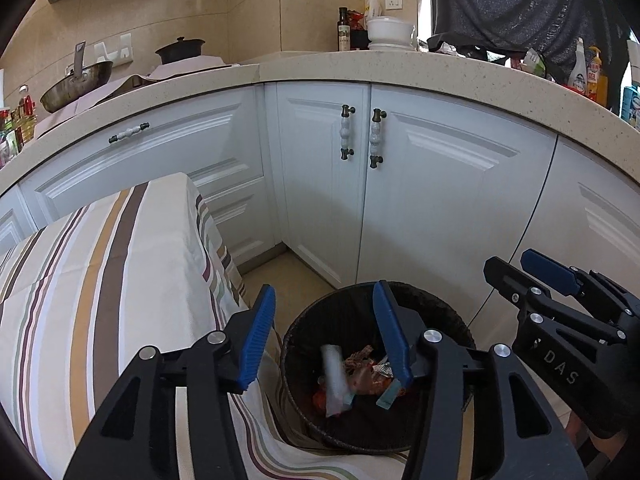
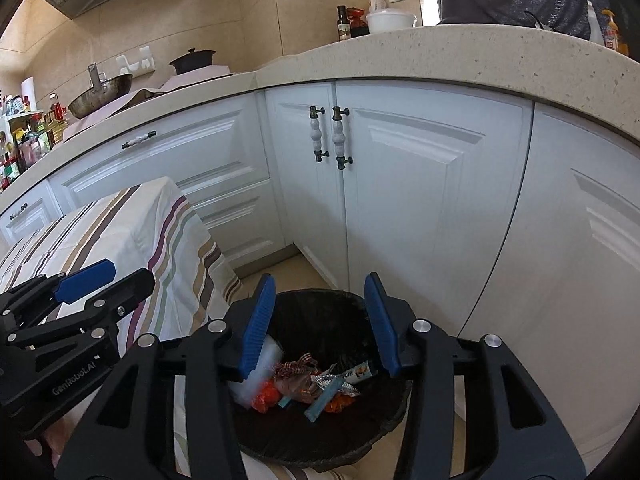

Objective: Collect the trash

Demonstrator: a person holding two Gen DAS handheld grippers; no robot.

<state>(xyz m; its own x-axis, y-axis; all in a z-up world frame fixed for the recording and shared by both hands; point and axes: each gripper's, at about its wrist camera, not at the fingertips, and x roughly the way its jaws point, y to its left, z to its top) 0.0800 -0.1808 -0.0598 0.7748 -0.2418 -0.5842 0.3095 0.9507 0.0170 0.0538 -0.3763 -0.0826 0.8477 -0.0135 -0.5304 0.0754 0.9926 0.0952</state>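
A black waste bin [image 1: 336,320] [image 2: 320,312] stands on the floor between the striped table and the white cabinets. Crumpled wrappers [image 1: 366,376] [image 2: 312,384] lie inside it, along with a blurred white piece [image 1: 334,376] [image 2: 260,376]. Above the bin's mouth, my left gripper [image 1: 326,320] [image 2: 116,276] is open, its blue pads apart with nothing pressed between them. My right gripper [image 2: 320,320] [image 1: 520,268] hovers beside it over the bin, also open and empty.
A table under a striped cloth [image 1: 120,280] [image 2: 140,220] touches the bin on the left. White cabinet doors [image 1: 420,200] [image 2: 420,200] rise close behind it under a speckled counter [image 1: 440,68] with a pan [image 1: 76,84], pot and bottles. A person's dark shirt [image 1: 520,0] shows at the top right.
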